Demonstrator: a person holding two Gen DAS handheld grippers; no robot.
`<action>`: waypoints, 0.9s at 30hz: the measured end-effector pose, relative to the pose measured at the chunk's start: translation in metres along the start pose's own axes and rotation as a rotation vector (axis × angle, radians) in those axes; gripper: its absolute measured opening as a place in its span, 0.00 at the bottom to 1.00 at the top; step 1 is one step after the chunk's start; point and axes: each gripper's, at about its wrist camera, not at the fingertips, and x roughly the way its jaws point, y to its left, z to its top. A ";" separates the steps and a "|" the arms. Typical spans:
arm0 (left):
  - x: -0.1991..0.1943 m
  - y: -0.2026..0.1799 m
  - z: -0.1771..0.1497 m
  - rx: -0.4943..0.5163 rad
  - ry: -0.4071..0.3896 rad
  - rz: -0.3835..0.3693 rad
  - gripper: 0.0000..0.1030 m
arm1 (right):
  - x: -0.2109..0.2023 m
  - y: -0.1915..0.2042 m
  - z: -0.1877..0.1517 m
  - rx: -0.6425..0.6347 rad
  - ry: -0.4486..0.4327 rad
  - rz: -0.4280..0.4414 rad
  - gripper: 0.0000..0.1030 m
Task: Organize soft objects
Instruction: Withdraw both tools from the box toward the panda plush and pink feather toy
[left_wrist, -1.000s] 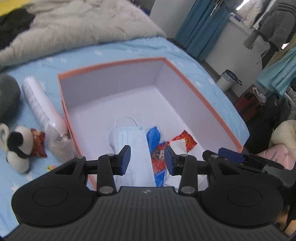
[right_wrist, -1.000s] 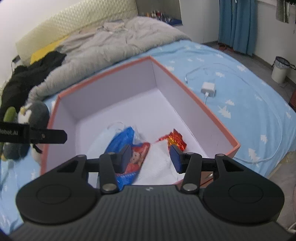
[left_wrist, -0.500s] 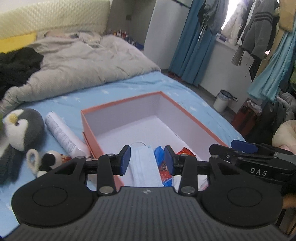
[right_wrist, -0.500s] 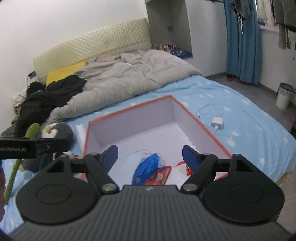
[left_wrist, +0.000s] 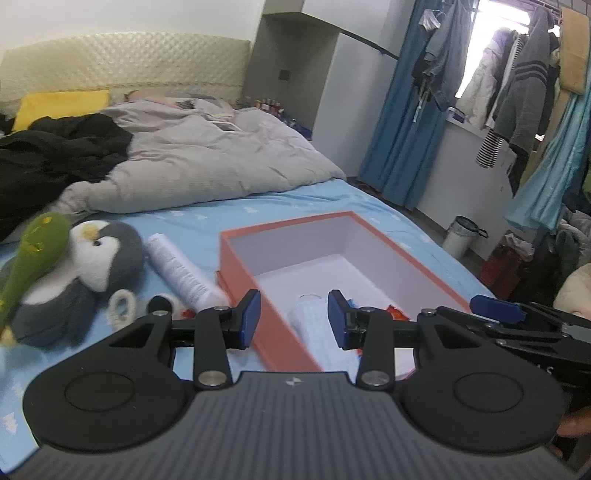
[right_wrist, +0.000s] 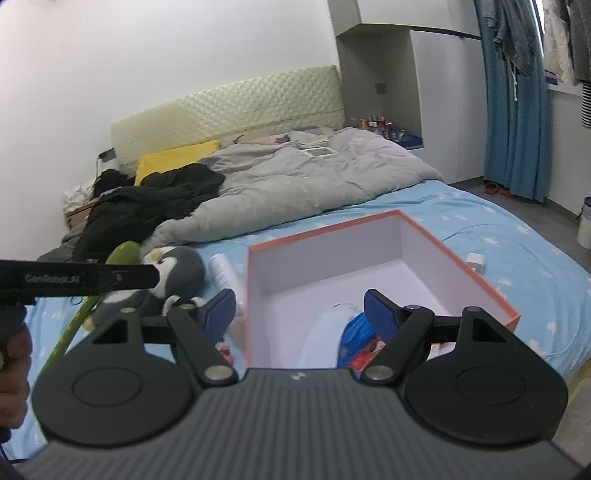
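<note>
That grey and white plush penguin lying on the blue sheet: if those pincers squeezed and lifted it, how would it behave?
The grey and white plush penguin looks stuffed, so it would probably squash under a squeeze and feel light. Gripped at one end, it would likely droop. Its rounded body might rock if nudged, but the fuzzy fabric should not slip much.

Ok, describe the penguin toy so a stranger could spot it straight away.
Start at the orange-walled open cardboard box on the blue star-print bedsheet. Look to its left, past the white printed tube lying beside it. There lies the grey and white plush penguin with a yellow beak, the largest soft toy, with a green plush stick leaning across it.
</note>
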 end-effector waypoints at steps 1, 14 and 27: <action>-0.004 0.003 -0.003 -0.001 -0.003 0.006 0.44 | -0.001 0.004 -0.002 -0.004 -0.002 0.007 0.76; -0.045 0.041 -0.045 -0.065 -0.025 0.079 0.44 | -0.010 0.058 -0.038 -0.029 0.026 0.078 0.76; -0.068 0.070 -0.100 -0.111 0.021 0.138 0.44 | -0.024 0.093 -0.085 -0.065 0.074 0.117 0.76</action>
